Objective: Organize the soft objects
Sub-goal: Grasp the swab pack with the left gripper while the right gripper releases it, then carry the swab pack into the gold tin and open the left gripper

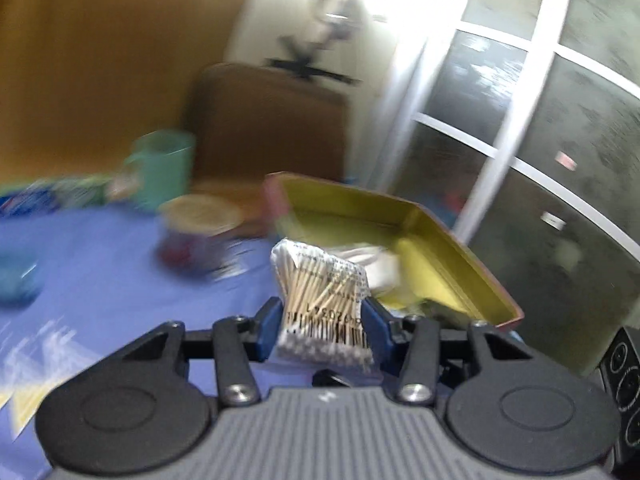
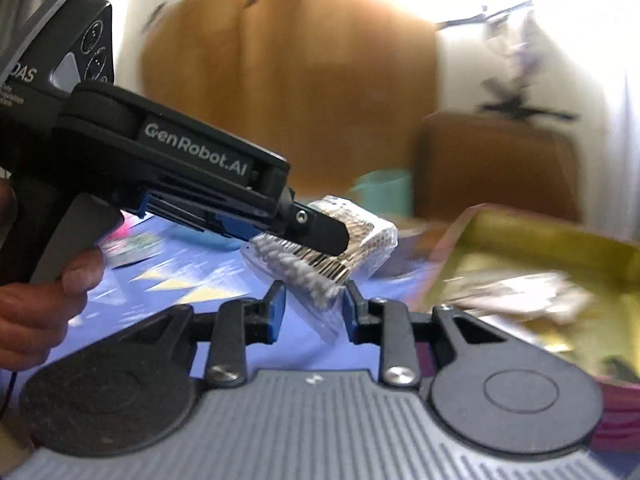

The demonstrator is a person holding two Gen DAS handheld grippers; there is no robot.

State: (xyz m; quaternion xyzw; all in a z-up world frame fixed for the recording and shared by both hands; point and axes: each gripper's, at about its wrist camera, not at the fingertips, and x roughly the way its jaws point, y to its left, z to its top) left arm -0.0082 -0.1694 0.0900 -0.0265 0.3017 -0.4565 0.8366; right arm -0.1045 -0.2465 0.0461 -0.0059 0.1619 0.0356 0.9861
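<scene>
I have the packet of cotton swabs up off the blue tablecloth, carried in the air just short of the open yellow-lined box. That box already has some pale, soft-looking items lying in it, so I judge part of the sorting done; this packet still has to go in. Beyond it the table carries a teal mug, a round tin and some blurred packets, which I cannot sort into soft or not from here.

My left gripper is nearly closed, its blue pads pressing the packet from both sides near the barcode end. In the right wrist view the same gripper comes in from the left with the packet clamped under its black finger.

My right gripper stands a little apart at the jaws, the packet's loose plastic corner hanging between them. The pads do not look pressed on it, so I read it as holding nothing.
</scene>
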